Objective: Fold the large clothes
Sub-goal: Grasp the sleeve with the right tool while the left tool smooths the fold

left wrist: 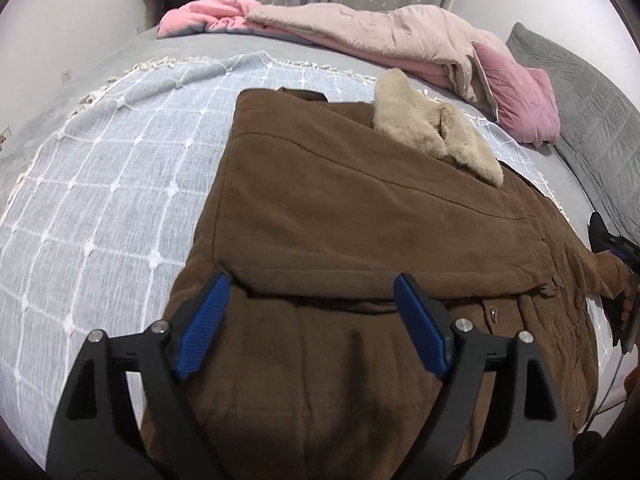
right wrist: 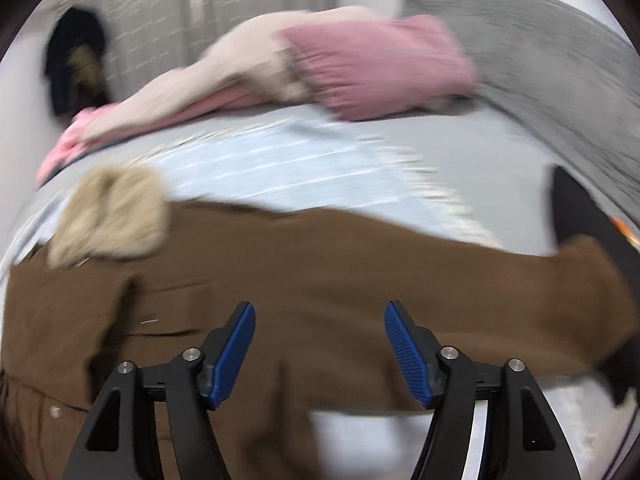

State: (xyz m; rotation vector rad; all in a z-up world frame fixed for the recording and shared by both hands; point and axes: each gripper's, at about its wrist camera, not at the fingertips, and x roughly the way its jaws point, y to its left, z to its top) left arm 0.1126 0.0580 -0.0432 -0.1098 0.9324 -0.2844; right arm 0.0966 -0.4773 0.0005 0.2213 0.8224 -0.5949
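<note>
A large brown coat [left wrist: 340, 208] with a cream fur collar [left wrist: 432, 128] lies spread on the bed, one sleeve folded across its body. My left gripper [left wrist: 312, 284] hovers open over the folded sleeve's edge, its blue pads [left wrist: 204, 320] wide apart with nothing between them. In the blurred right wrist view the coat [right wrist: 320, 264] stretches across with the fur collar [right wrist: 108, 216] at the left and a sleeve running right. My right gripper [right wrist: 320, 312] is open above that sleeve, holding nothing. The right gripper also shows at the far right edge of the left wrist view.
A pale blue checked throw [left wrist: 100, 184] with a fringe covers the grey bed. Pink and beige bedding [left wrist: 360, 32], a pink cushion [left wrist: 516, 96] and a grey pillow [left wrist: 580, 100] lie at the far side. Dark clothes [right wrist: 76, 64] hang by the curtain.
</note>
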